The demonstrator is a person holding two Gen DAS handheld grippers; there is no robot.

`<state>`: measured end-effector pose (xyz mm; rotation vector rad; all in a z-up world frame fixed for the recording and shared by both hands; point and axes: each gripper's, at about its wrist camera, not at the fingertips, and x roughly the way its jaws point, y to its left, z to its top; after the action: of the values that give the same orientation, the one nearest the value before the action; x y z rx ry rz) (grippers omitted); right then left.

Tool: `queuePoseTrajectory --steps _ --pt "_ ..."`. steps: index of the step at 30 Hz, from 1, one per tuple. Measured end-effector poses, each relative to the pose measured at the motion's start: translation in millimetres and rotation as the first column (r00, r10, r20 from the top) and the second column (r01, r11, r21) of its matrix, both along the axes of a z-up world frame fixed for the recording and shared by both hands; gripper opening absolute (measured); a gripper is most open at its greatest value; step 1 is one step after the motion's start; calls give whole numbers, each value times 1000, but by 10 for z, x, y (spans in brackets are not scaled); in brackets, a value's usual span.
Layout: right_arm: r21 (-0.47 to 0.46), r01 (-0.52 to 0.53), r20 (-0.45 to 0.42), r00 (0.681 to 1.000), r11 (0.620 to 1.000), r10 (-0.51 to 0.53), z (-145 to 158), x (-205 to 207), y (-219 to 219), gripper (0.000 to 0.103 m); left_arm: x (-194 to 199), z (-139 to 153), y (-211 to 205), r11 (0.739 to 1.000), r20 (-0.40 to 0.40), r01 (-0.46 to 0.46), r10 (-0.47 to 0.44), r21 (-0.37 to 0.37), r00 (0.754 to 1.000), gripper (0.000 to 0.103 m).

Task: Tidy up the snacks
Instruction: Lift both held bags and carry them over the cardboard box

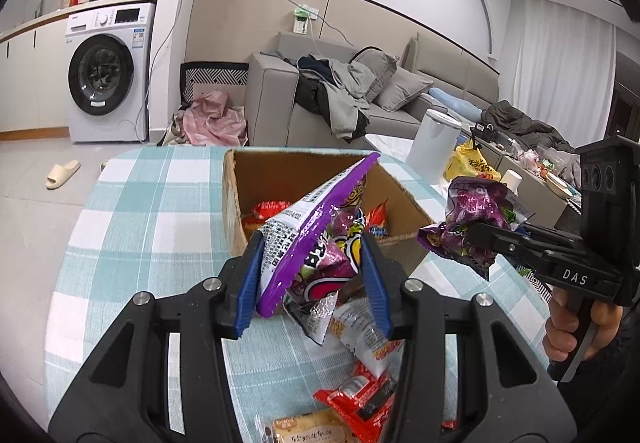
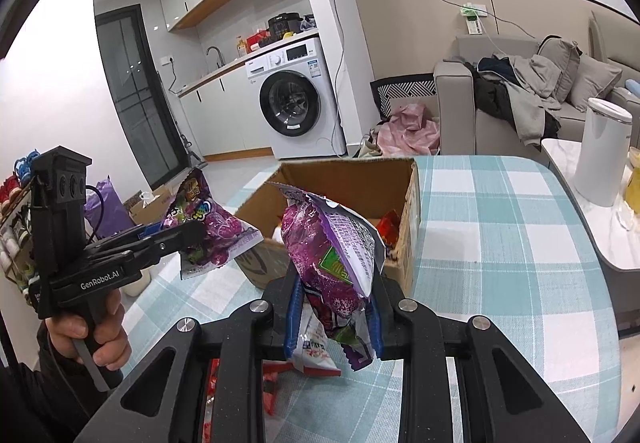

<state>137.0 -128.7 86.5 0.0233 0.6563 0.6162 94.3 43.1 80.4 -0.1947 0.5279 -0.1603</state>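
Note:
My left gripper (image 1: 314, 267) is shut on a purple snack bag (image 1: 320, 227), held just above the table in front of an open cardboard box (image 1: 236, 199). My right gripper (image 2: 334, 303) is shut on a second purple snack bag (image 2: 328, 255), also raised before the box (image 2: 412, 203). In the left wrist view the right gripper (image 1: 460, 239) with its bag (image 1: 476, 211) shows at the right of the box. In the right wrist view the left gripper (image 2: 192, 231) with its bag (image 2: 204, 223) shows at the left. Red packets (image 1: 268, 209) lie inside the box.
Loose snacks lie on the checked tablecloth (image 1: 140, 211) near me: a white packet (image 1: 360, 331), a red packet (image 1: 360, 399), a biscuit pack (image 1: 304, 429). A white canister (image 2: 604, 151) stands on a side table at the right. A sofa (image 1: 276, 99) and a washing machine (image 1: 108, 71) are behind.

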Motion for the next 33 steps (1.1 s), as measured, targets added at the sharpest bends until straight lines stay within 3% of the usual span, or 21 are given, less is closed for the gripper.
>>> queuePoseTrajectory --steps 15,33 --pt "29 25 34 999 999 -26 308 175 173 27 223 140 -34 1000 15 -2 1 11 1000 43" --pt "25 60 -7 998 998 -60 234 531 378 27 592 -10 -27 1000 -23 -21 21 19 1000 43"
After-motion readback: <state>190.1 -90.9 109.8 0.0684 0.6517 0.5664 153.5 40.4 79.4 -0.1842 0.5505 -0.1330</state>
